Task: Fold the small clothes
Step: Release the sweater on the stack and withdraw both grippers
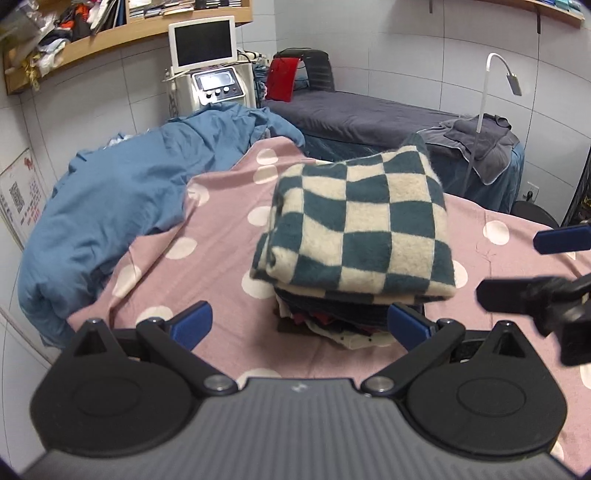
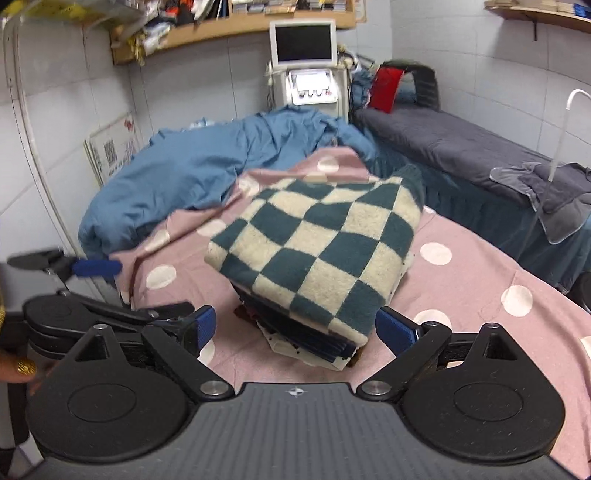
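Observation:
A folded teal-and-cream checkered garment (image 1: 362, 225) lies on top of a stack of folded clothes (image 1: 332, 321) on the pink polka-dot sheet (image 1: 207, 266). It also shows in the right wrist view (image 2: 325, 251), with the stack (image 2: 310, 332) under it. My left gripper (image 1: 300, 325) is open and empty, just short of the stack's near edge. My right gripper (image 2: 295, 328) is open and empty, also in front of the stack. The right gripper shows at the right edge of the left wrist view (image 1: 517, 266); the left gripper shows at the left of the right wrist view (image 2: 107, 291).
A rumpled blue duvet (image 1: 122, 206) lies at the far left of the bed. A second bed with grey cover (image 1: 369, 114) and grey towels (image 1: 480, 140) stands behind. A machine with a screen (image 1: 207, 62), a white lamp (image 1: 495, 74) and wall shelves (image 1: 110, 33) are at the back.

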`<state>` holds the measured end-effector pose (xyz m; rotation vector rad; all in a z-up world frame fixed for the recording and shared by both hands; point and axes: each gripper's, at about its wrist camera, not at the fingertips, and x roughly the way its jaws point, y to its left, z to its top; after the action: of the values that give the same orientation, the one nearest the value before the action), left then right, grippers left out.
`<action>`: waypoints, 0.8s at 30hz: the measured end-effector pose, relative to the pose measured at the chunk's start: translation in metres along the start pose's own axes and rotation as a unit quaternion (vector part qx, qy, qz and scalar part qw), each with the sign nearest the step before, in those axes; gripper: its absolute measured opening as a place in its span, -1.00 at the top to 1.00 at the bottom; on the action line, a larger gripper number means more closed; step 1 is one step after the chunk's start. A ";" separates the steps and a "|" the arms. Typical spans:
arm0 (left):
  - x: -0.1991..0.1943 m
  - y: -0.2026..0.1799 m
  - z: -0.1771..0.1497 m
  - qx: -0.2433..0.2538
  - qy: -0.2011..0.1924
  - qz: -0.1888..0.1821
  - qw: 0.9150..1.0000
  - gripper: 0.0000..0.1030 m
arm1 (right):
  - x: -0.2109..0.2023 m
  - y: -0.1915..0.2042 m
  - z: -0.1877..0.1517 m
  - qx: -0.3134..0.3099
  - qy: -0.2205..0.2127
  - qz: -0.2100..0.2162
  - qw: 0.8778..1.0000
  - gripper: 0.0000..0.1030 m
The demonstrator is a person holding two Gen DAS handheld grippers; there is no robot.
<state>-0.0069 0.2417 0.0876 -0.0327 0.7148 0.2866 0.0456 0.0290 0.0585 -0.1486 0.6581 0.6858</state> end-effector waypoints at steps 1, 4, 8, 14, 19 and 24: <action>0.003 0.000 0.004 0.000 0.003 -0.005 1.000 -1.00 | 0.004 0.001 0.002 -0.004 0.007 -0.007 1.000 -1.00; 0.015 -0.005 0.014 0.007 0.013 -0.001 1.000 -1.00 | 0.014 0.000 0.007 -0.008 0.017 -0.017 1.000 -1.00; 0.035 -0.014 0.023 0.030 0.025 0.016 0.999 -1.00 | 0.020 -0.004 0.007 -0.010 0.025 -0.027 0.999 -1.00; 0.056 -0.020 0.030 0.045 0.033 0.018 0.998 -1.00 | 0.030 -0.010 0.011 -0.012 0.032 -0.038 0.999 -1.00; 0.067 -0.020 0.031 0.045 0.042 0.015 0.998 -1.00 | 0.037 -0.010 0.012 -0.019 0.041 -0.043 0.998 -1.00; 0.069 -0.018 0.030 0.047 0.037 0.018 0.998 -1.00 | 0.041 -0.011 0.012 -0.019 0.049 -0.037 0.998 -1.00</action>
<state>0.0661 0.2455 0.0642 0.0599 0.8019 0.2865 0.0824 0.0469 0.0427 -0.2412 0.7305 0.6222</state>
